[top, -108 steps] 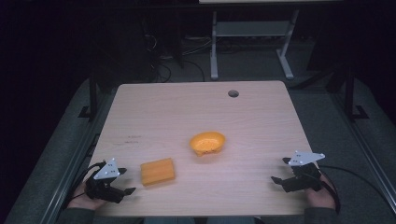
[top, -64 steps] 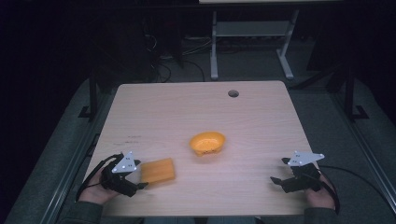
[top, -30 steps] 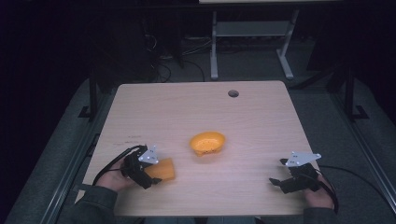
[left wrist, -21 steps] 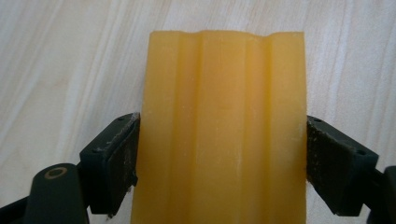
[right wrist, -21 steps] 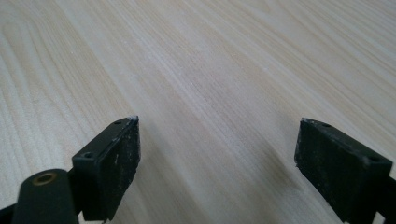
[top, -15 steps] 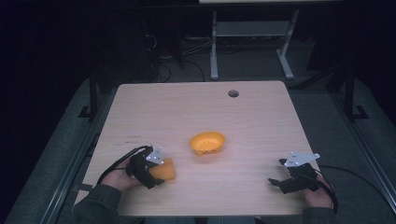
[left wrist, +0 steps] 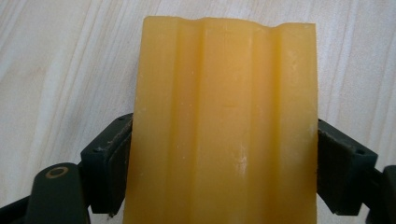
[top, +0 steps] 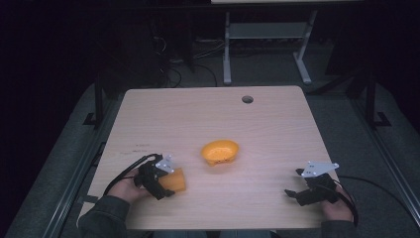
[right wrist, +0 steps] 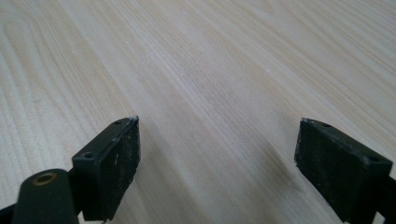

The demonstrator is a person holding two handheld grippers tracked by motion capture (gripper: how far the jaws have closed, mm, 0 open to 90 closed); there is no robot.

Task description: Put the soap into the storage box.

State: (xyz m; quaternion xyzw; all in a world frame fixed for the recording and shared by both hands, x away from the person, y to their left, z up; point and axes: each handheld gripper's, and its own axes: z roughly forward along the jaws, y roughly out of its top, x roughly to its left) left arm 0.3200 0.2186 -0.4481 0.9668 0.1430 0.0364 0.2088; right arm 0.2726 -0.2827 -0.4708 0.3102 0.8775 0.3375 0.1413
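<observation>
An orange ribbed block [top: 177, 181] lies on the wooden table [top: 198, 114] near its front left. My left gripper [top: 167, 182] has come in from the left and sits over it. In the left gripper view the block [left wrist: 224, 116] stands between the two black jaws, which press against both of its long sides, so the left gripper [left wrist: 224, 135] is shut on it. An orange bowl [top: 220, 151] rests at the table's middle, right of the block and farther back. At the front right, my right gripper [top: 293, 182] rests open, and bare wood lies between its jaws [right wrist: 217, 121].
A round cable hole [top: 247, 99] sits near the table's far edge. Behind the table stands a grey metal frame [top: 267, 34] on a dark floor. Cables trail from both grippers off the front edge.
My left gripper has moved right from the front left corner onto the orange block and closed around it. The right gripper has stayed put.
</observation>
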